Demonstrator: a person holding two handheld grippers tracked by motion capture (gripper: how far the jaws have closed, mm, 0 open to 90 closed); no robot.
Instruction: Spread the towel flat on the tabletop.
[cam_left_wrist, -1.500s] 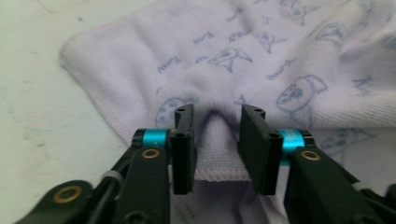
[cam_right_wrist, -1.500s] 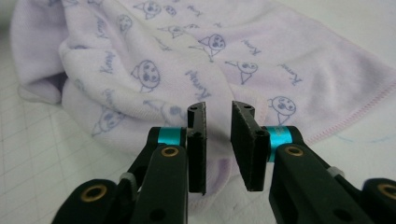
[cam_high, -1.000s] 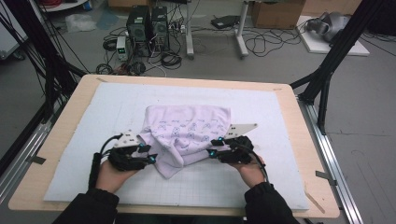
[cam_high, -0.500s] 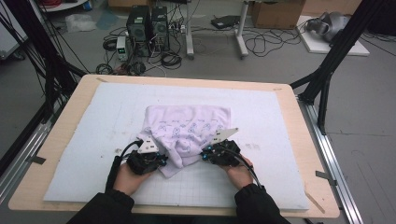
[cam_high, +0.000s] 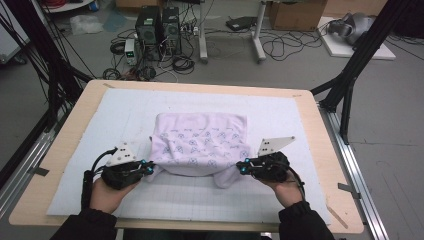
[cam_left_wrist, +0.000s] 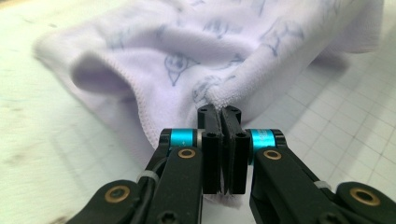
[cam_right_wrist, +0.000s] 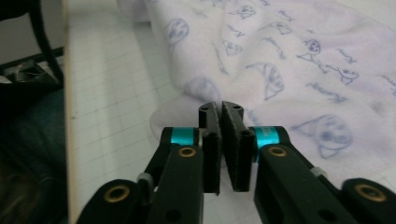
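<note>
Two near corners of the pale printed towel (cam_high: 200, 145) are what I steer by: it lies mid-mat on the white gridded mat (cam_high: 310, 130), its long axis running left to right between my tools, bulk stretching away from me. My left gripper (cam_high: 149, 167) is clenched on the near-left corner, fabric bunched between its jaws. My right gripper (cam_high: 240, 167) touches the near-right corner, jaws nearly together; whether cloth is pinched there I cannot tell. Both hands sit low, wrists level, grippers pointing inward toward each other, about equally near.
</note>
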